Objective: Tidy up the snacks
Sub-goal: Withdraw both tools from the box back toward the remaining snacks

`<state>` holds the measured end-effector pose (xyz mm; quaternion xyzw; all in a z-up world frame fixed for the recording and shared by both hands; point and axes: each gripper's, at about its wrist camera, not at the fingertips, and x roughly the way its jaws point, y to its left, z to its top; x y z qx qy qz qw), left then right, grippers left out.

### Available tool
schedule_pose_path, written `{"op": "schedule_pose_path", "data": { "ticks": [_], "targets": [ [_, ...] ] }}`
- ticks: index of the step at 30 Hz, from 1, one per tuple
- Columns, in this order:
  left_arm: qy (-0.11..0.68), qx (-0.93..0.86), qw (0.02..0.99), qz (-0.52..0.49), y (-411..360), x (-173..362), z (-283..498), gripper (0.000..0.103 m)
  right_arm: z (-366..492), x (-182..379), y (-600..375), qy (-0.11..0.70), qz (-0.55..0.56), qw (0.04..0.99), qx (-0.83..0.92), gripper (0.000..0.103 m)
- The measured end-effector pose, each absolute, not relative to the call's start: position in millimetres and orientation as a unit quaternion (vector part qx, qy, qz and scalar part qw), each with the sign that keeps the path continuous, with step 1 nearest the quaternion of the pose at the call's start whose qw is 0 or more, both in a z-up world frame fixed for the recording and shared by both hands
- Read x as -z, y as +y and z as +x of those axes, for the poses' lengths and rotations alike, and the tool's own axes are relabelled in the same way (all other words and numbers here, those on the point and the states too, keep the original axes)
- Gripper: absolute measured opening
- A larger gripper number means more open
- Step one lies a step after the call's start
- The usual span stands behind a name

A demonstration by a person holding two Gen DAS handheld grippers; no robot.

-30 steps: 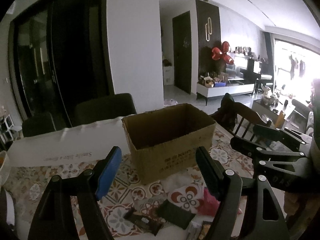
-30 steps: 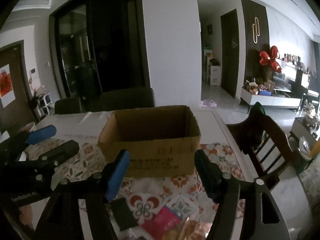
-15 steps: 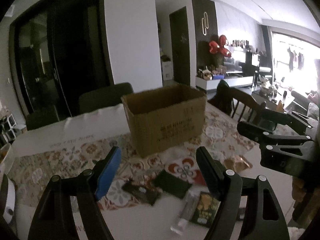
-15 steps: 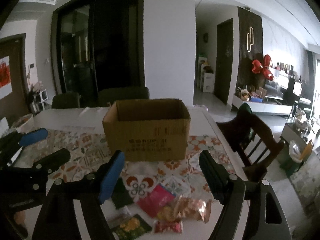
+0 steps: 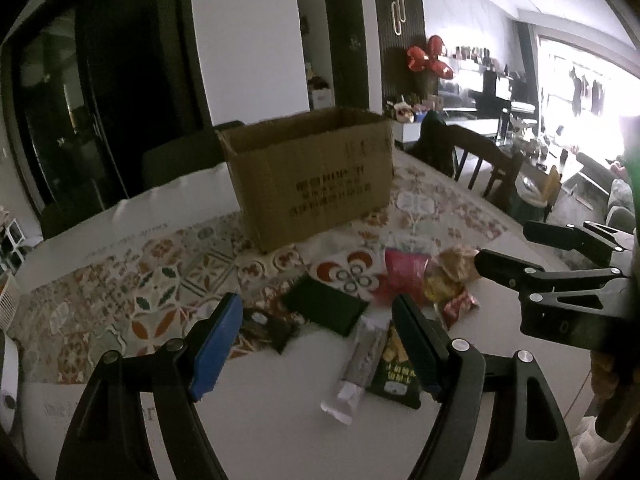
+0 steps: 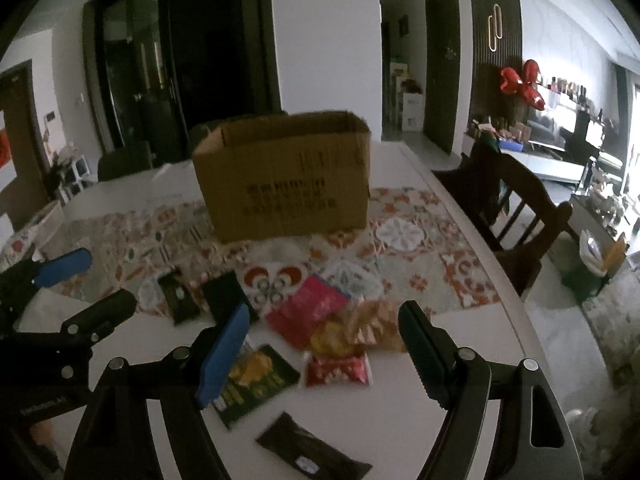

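Open brown cardboard box: upright on my patterned tablecloth, far side. Loose snack packets in front of it: pink foil packet, red packet, green-and-yellow packet, flat black packet. My left gripper: jaws apart, nothing held. My right gripper: jaws apart, empty, above the packets.

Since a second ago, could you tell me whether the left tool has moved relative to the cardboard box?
Yes. The left tool has dropped and tipped down: the cardboard box now sits higher in its view, with snack packets between its open fingers.
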<state>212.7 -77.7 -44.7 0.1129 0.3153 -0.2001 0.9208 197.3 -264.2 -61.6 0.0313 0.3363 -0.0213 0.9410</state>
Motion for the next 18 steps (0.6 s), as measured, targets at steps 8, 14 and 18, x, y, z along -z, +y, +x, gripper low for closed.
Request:
{"op": "schedule_pose_path", "data": {
  "ticks": [8, 14, 18],
  "targets": [
    [0.350, 0.208, 0.905, 0.121, -87, 73, 220, 0.076, 197, 87, -267, 0.362, 0.026, 0.931, 0.031, 0.077],
    [0.374, 0.212, 0.893, 0.131, -93, 95, 228, 0.075, 205, 104, -270, 0.380, 0.026, 0.924, 0.030, 0.077],
    [0.387, 0.217, 0.886, 0.134, -95, 105, 235, 0.072, 211, 116, -272, 0.394, 0.029, 0.918, 0.029, 0.077]
  ]
}}
